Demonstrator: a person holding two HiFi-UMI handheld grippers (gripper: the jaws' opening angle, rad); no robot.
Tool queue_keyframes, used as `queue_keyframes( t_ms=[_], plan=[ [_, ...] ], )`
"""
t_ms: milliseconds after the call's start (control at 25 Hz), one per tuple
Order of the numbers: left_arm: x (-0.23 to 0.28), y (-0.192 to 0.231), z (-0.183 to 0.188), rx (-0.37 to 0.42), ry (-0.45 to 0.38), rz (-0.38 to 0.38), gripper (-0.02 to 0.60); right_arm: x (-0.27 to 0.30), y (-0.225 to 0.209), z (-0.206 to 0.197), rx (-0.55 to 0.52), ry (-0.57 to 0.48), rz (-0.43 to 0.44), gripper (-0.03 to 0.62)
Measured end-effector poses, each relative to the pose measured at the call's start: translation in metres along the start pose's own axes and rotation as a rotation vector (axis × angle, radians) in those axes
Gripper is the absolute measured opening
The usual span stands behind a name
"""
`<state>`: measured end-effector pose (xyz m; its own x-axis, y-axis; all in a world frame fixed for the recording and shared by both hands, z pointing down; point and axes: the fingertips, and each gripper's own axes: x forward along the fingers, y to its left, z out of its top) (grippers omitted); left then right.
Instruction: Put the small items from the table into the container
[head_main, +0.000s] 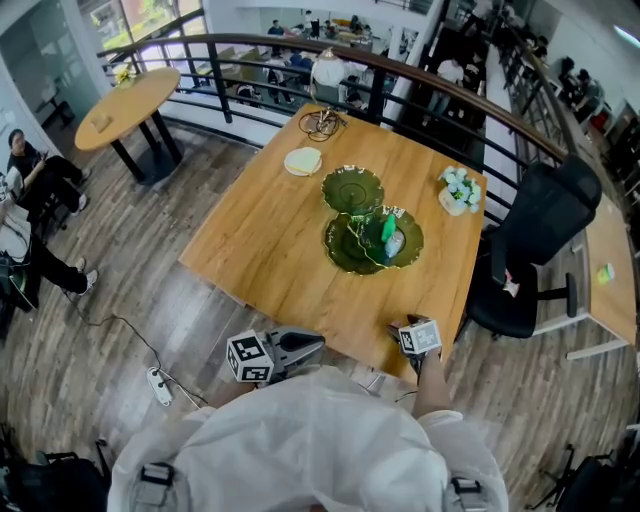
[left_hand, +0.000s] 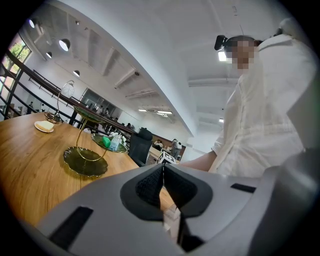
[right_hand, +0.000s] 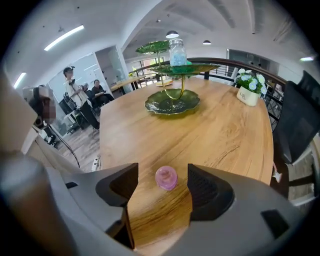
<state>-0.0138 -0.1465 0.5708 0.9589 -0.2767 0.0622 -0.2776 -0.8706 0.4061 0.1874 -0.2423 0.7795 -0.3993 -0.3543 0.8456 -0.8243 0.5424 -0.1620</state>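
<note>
Your right claw (right_hand: 163, 172) tilted down over the table (right_hand: 225, 135), jaws wide apart, small pink item (right_hand: 166, 178) lying between them clear of both pads, green tiered dish stand (right_hand: 172, 102) well ahead, your left claw (left_hand: 163, 185) closed on nothing

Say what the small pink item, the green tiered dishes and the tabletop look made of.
Pink item: translucent and glossy, likely plastic or glass; light shows through. Green dishes: dark, glossy, scalloped rims; glass or glazed ceramic, can't tell which. Their stem: thin gold-toned metal rod. Tabletop: wood or veneer, visible grain, satin sheen.
</note>
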Motion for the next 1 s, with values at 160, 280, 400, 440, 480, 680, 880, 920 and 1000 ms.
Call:
queue_keyframes(
  t_ms=[160, 280, 400, 440, 480, 680, 880, 920, 1000],
  plan=[
    [0.000, 0.000, 0.000, -0.002, 0.001, 0.002, 0.008, 0.014, 0.002, -0.019, 0.001, 0.053, -0.015, 0.290],
    [-0.001, 0.001, 0.000, -0.002, 0.004, 0.005, 0.008, 0.023, -0.003, -0.027, 0.004, 0.070, -0.062, 0.288],
    [-0.003, 0.001, -0.001, -0.002, 0.005, 0.011, 0.008, 0.031, -0.006, -0.034, 0.008, 0.086, -0.093, 0.288],
    [-0.003, 0.001, -0.001, -0.002, 0.005, 0.013, 0.008, 0.034, -0.007, -0.037, 0.008, 0.095, -0.097, 0.287],
    [-0.004, 0.002, -0.001, -0.002, 0.004, 0.016, 0.008, 0.036, -0.007, -0.038, 0.008, 0.102, -0.100, 0.287],
    [-0.008, 0.003, 0.001, -0.006, 0.000, 0.026, 0.008, 0.036, -0.010, -0.039, -0.011, 0.107, -0.139, 0.174],
    [-0.010, 0.004, 0.001, -0.003, -0.003, 0.030, 0.008, 0.040, -0.009, -0.045, -0.026, 0.136, -0.135, 0.150],
    [-0.010, 0.004, 0.001, -0.002, -0.003, 0.030, 0.008, 0.039, -0.009, -0.045, -0.023, 0.134, -0.136, 0.135],
    [-0.011, 0.003, 0.001, 0.000, -0.004, 0.031, 0.008, 0.036, -0.009, -0.042, -0.014, 0.112, -0.141, 0.120]
  ],
)
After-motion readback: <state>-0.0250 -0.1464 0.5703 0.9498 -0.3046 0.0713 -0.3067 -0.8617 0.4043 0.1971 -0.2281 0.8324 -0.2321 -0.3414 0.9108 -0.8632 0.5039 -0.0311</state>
